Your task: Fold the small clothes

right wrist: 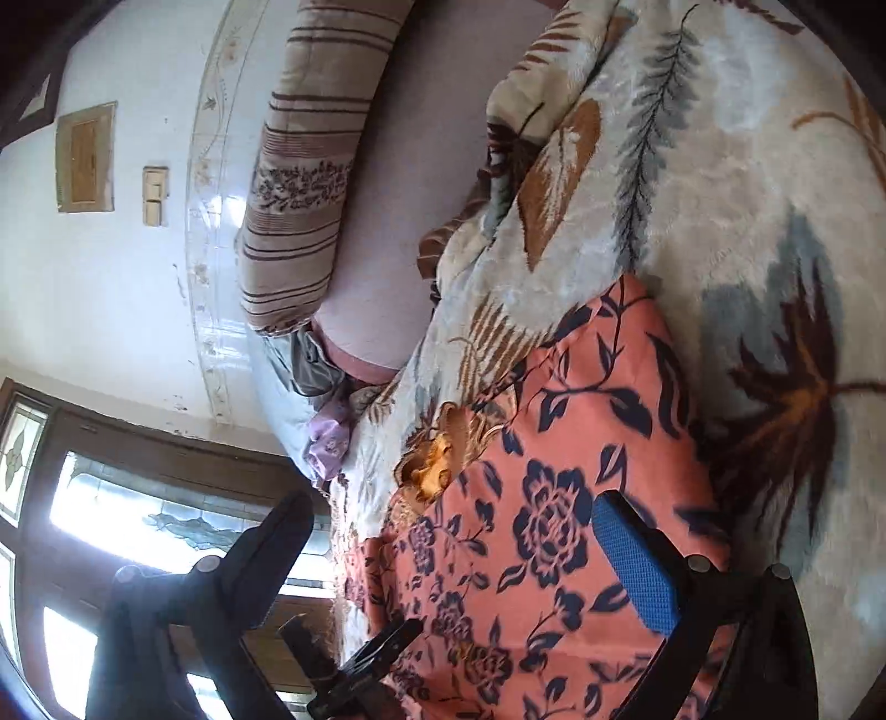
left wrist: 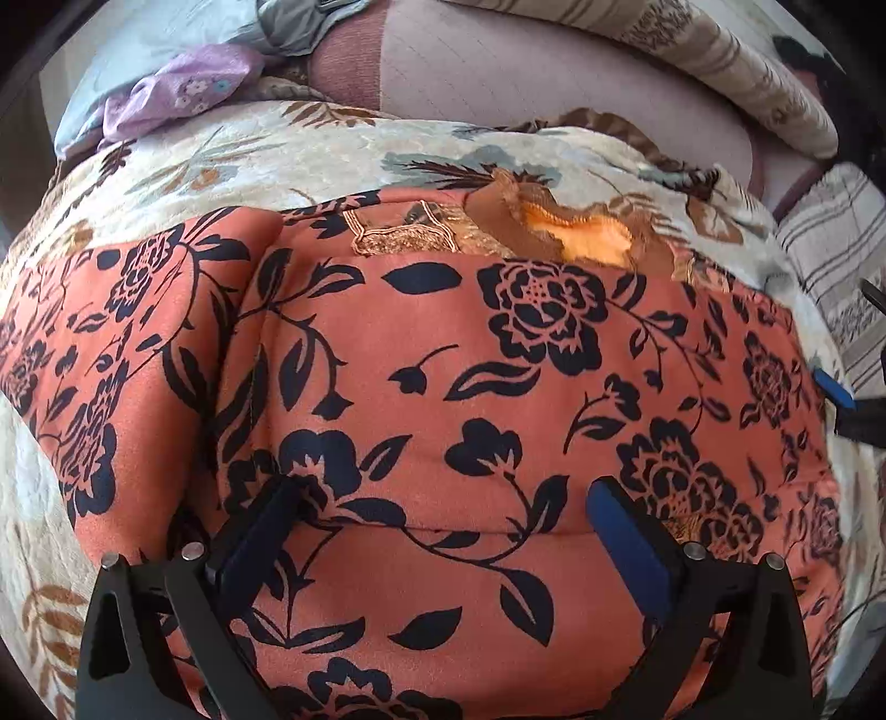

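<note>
An orange garment with a dark floral print (left wrist: 443, 399) lies spread on a cream leaf-patterned blanket (left wrist: 310, 149), with an embroidered neckline and orange lining (left wrist: 576, 232) at its far edge. My left gripper (left wrist: 443, 498) is open, its fingers just above the cloth near a fold line, holding nothing. My right gripper (right wrist: 448, 520) is open and tilted sideways, its blue-padded finger (right wrist: 637, 559) over the garment (right wrist: 554, 498); it shows at the right edge of the left wrist view (left wrist: 841, 399). The left gripper shows low in the right wrist view (right wrist: 365, 664).
A purple flowered cloth (left wrist: 183, 88) and a grey cloth (left wrist: 299, 27) lie at the bed's far left. Striped pillows (left wrist: 720, 66) lie on a mauve sheet (left wrist: 498, 77) behind. A white wall (right wrist: 138, 277) and a window (right wrist: 111, 498) flank the bed.
</note>
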Motion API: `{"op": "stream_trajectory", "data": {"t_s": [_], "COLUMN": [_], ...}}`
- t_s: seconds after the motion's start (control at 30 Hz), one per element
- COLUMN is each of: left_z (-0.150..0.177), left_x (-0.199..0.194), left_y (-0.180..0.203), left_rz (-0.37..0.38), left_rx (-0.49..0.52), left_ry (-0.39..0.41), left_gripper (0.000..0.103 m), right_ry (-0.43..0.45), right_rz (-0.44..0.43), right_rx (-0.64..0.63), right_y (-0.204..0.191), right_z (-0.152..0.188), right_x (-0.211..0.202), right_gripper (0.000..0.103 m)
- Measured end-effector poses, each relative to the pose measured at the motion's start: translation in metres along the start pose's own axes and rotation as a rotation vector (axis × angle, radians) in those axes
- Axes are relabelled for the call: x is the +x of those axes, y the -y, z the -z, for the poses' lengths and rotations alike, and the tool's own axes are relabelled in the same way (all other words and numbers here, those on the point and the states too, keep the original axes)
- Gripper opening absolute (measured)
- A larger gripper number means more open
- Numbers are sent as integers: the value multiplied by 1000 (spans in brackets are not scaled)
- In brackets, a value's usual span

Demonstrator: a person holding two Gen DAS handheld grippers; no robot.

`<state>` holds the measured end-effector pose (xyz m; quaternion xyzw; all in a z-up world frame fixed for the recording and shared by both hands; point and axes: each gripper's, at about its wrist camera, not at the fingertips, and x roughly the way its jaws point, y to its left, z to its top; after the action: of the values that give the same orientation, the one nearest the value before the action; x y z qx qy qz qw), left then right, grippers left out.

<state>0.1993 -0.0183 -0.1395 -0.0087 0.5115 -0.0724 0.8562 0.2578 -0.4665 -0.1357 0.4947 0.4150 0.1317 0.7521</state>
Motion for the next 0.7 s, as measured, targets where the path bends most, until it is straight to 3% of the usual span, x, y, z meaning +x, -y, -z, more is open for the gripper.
{"op": "stream_trajectory", "data": {"t_s": [0.03,0.1,0.17,0.27,0.37,0.43,0.53,0.63,0.7], "left_z": [2,3,4,4,12,17,24,28,28], "left_x": [0,-2,-8,-28,-72,-100,-124,-120,-103], "left_y": [2,1,-6,-21,-59,-100,-184,-277,-326], "left_rz": [-7,2,48,127,212,274,329,340,360], "left_rx": [13,17,-2,-62,-183,-298,-512,-756,-901], "left_ry": [3,-5,1,27,155,236,323,350,338], "left_gripper": [103,103,103,103,103,103,103,103,103], "right_ry": [2,56,97,81,2,-21,91,62,65], "right_rz": [69,39,26,-16,88,302,423,566,566], "right_rx": [47,105,5,-185,-313,-382,-586,-700,-688], "right_y": [17,20,-13,-59,-60,-42,-57,-65,-62], "right_z": [-8,-11,-2,36,82,105,140,155,151], "right_x": [9,3,-13,-28,-12,10,16,40,39], "right_gripper": [101,100,101,101,101,101,100,103,102]}}
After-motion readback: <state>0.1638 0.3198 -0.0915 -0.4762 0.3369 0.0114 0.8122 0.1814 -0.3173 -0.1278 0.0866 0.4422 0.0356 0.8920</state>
